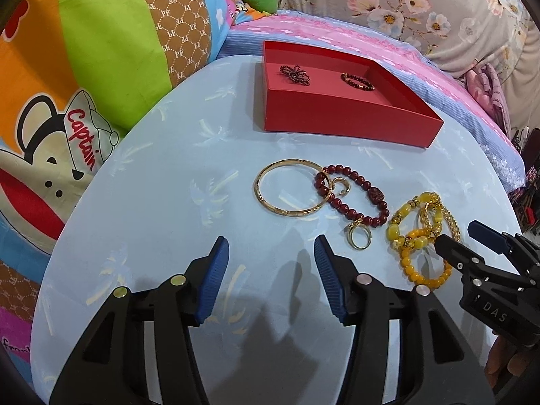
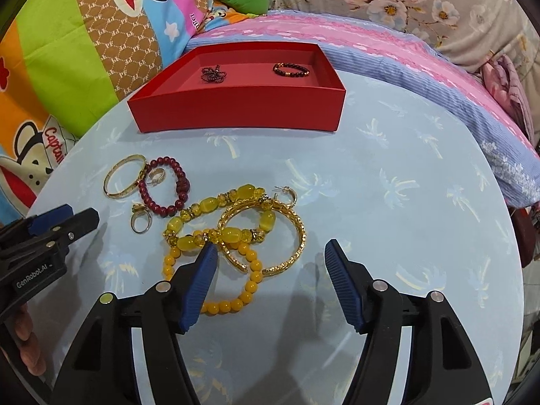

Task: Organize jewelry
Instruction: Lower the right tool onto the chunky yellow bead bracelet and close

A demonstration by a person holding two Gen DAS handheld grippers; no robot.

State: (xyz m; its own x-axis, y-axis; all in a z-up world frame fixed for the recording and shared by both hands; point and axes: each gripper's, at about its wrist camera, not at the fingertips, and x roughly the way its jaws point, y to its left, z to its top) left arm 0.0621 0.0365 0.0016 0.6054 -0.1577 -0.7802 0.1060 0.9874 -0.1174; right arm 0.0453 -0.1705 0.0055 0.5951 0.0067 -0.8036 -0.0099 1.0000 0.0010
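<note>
While both tongs (image 1: 271, 253) (image 2: 270, 256) gape empty, jewelry – gold bangle (image 1: 290, 187), red beads (image 1: 354, 195) – lies loose.

"Captain" on pillow (image 1: 81, 141); "GenRobot.AI" on left gripper (image 2: 64, 217)

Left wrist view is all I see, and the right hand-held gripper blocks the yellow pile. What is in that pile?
Observer: In the right wrist view, three pieces overlap: a chunky yellow stone bracelet, a small yellow bead bracelet and a textured gold cuff.
Operator: Any other gold there?
Observer: A gold hoop earring lies at the pile's far edge, toward the red box.
Operator: Is the gripper holding anything?
Observer: No. The right hand-held gripper is open. One fingertip sits over the pile, but I cannot tell if it touches.
</note>
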